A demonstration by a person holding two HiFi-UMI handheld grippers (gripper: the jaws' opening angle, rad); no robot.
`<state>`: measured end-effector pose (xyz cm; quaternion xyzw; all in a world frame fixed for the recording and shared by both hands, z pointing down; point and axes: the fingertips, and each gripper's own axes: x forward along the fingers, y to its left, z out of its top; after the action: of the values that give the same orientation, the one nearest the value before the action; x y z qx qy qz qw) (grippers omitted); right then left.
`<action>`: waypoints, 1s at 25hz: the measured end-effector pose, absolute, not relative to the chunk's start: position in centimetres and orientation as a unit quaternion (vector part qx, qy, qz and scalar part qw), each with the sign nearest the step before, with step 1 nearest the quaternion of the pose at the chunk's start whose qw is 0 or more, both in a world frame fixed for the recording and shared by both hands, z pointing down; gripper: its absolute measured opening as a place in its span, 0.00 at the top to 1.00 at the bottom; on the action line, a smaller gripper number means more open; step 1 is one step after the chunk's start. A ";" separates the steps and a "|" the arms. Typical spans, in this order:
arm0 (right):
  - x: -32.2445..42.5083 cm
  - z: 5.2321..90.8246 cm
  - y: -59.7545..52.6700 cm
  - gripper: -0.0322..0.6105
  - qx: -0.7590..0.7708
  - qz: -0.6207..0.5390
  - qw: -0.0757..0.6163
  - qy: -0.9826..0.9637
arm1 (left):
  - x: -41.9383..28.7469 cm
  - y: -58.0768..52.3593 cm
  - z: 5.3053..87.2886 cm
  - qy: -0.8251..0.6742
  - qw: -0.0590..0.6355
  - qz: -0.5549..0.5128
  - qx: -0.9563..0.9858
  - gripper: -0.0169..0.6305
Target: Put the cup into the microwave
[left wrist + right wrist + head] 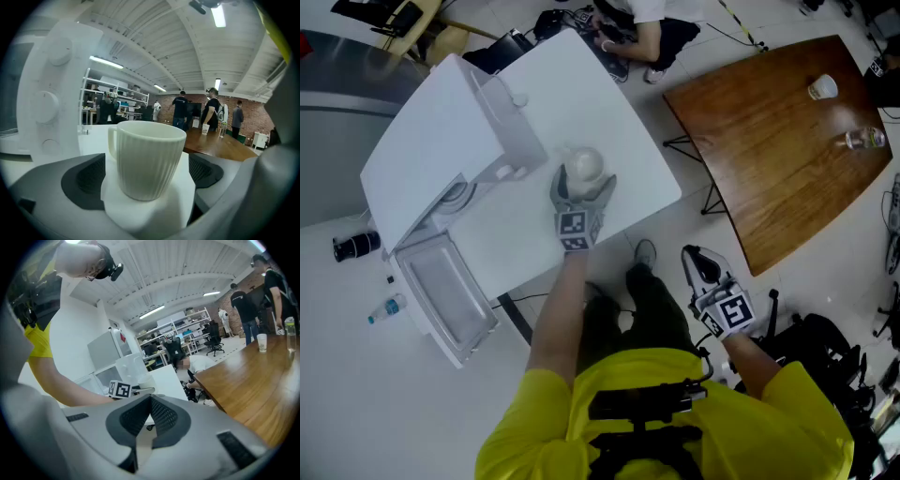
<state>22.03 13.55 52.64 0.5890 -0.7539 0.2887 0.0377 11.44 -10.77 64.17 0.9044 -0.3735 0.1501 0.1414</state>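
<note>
Cup [149, 159] matt ribbed ceramic; wood tbl [769, 141] glossy.

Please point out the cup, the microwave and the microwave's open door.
cup [149, 161]: left gripper view, on its ribbed side wall.
microwave [441, 136]: head view, on its white top.
open door [447, 296]: head view, on the inner window panel.

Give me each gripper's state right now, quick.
Left gripper: open, fingers either side of the cup, apart from it.
Right gripper: shut, holding nothing.
</note>
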 end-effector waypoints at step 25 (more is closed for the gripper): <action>11.8 54.7 6.4 0.94 0.491 0.283 0.082 -0.820 | -6.3 -7.5 58.6 -0.498 0.144 0.104 0.849 0.27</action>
<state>11.84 6.38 54.67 0.4912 -0.8197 0.2827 0.0822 -6.34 -7.51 58.64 0.8491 -0.4976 0.1042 0.1436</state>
